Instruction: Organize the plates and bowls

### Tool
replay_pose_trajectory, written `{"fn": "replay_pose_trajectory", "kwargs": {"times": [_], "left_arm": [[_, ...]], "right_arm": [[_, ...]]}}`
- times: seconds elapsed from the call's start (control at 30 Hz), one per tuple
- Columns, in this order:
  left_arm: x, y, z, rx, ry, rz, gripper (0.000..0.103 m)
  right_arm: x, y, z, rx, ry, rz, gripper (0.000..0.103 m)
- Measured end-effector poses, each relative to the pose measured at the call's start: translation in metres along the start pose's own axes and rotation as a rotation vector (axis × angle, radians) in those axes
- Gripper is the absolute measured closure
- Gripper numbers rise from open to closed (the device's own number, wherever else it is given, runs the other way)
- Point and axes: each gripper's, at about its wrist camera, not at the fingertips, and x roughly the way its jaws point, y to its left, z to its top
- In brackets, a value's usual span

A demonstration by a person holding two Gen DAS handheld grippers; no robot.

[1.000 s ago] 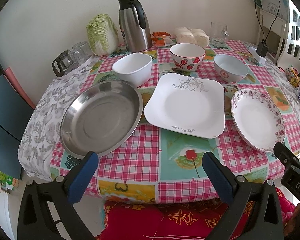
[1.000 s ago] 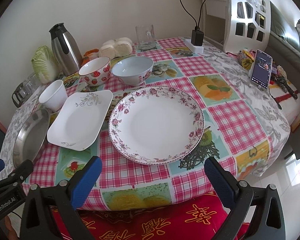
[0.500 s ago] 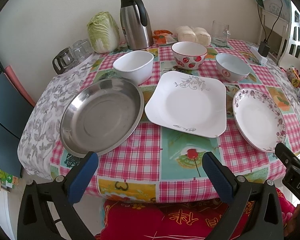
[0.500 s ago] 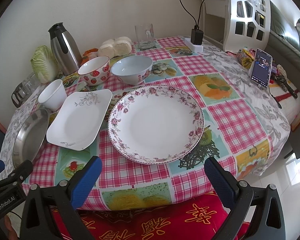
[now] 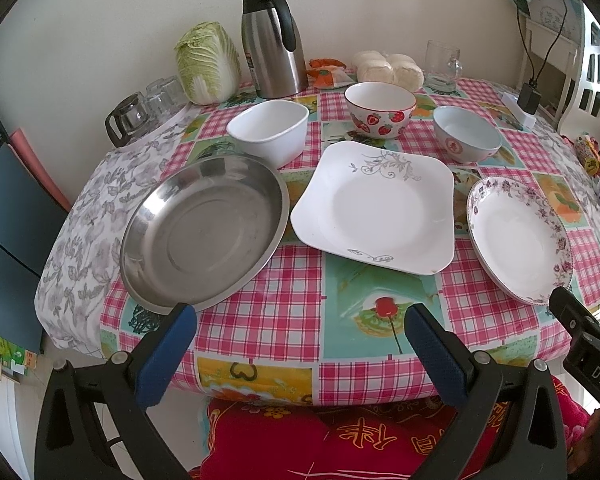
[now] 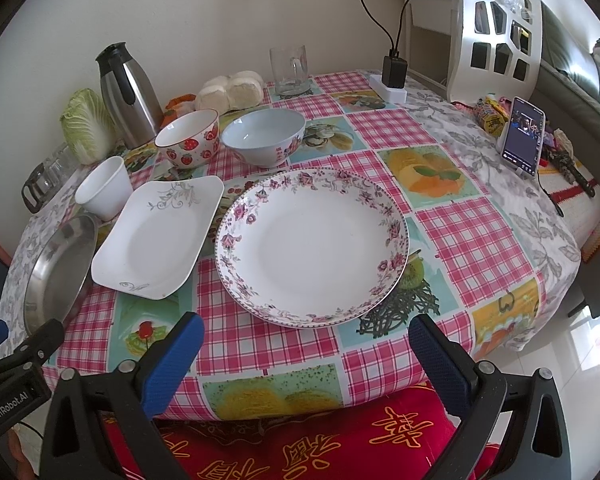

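Three plates lie in a row on the checked table: a steel round plate at left, a white square plate in the middle, a flower-rimmed round plate at right. Behind them stand a white square bowl, a strawberry bowl and a pale blue bowl. My left gripper is open, held off the table's near edge between the steel and square plates. My right gripper is open too, just short of the flowered plate's near rim. Neither holds anything.
Along the wall stand a steel thermos jug, a cabbage, buns, a glass mug and glass cups. A phone leans at the right edge, near a charger block. A red cushion lies below the table.
The left wrist view has drifted slightly, with the dishes sitting a little lower in frame. The right view has barely shifted. Both grippers stay open and no dish has moved.
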Motion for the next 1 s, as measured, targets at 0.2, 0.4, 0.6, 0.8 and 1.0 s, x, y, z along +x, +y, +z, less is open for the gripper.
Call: {"fn": "replay_pose_trajectory", "kwargs": {"times": [0.2,0.4,0.6,0.8,1.0], "left_arm": [[0.001,0.0,-0.002,-0.001,-0.006,-0.001,0.0],[0.007,0.003,0.005,-0.028,0.011,-0.021,0.0],[0.011,0.013,0.037,-0.109,0.015,-0.039,0.0],[0.019,0.017,0.076,-0.203,0.018,-0.074,0.0],[0.034,0.025,0.102,-0.301,-0.016,-0.082,0.0]], "right_arm": [[0.0,0.0,0.0,0.0,0.001,0.0,0.0],[0.001,-0.002,0.002,0.019,0.016,0.001,0.0],[0.0,0.005,0.019,0.003,0.004,0.025,0.0],[0.004,0.022,0.052,-0.005,-0.027,0.063,0.0],[0.01,0.046,0.085,-0.026,-0.081,0.098,0.0]]}}
